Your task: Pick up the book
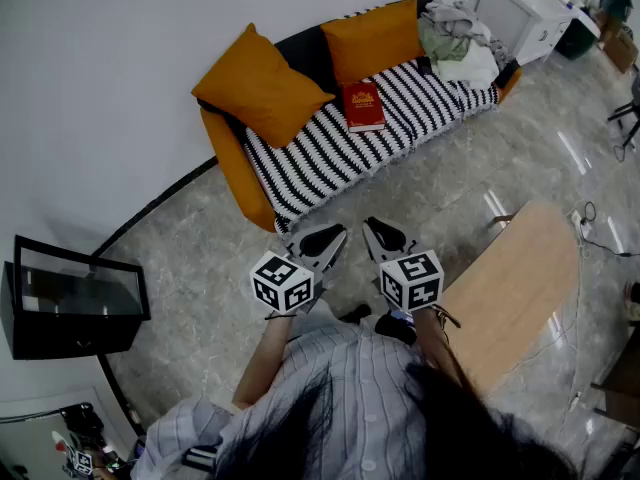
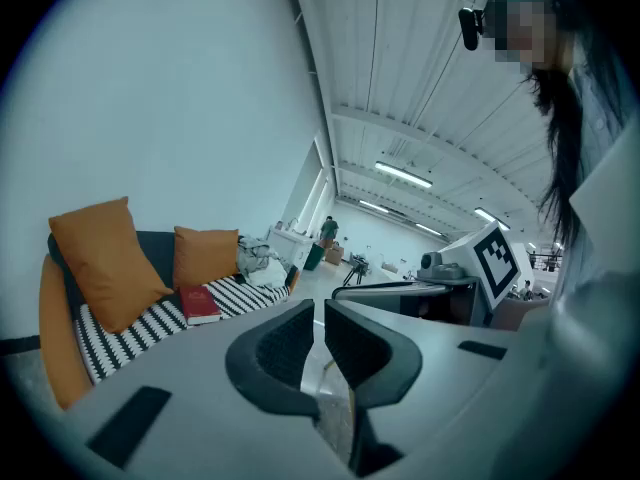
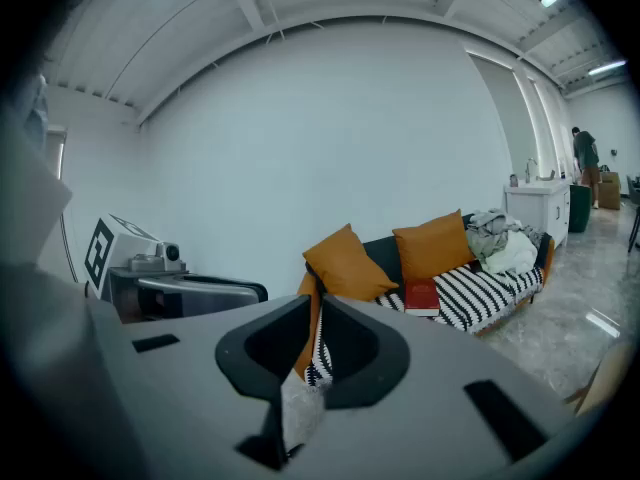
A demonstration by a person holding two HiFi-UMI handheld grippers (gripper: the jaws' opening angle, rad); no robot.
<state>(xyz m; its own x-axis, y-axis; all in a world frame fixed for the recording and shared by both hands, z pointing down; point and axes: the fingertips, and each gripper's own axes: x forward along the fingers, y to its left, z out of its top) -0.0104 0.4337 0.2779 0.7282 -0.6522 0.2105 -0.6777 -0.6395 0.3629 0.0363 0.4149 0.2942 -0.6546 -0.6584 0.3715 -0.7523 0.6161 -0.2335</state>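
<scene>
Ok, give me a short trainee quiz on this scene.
1. True or false: the left gripper holds the book.
2. The book lies on: A the striped sofa, B the table, C the floor.
3. Fill in: the two cushions are ___ in colour.
Key: 1 false, its jaws are shut on nothing; 2 A; 3 orange.
</scene>
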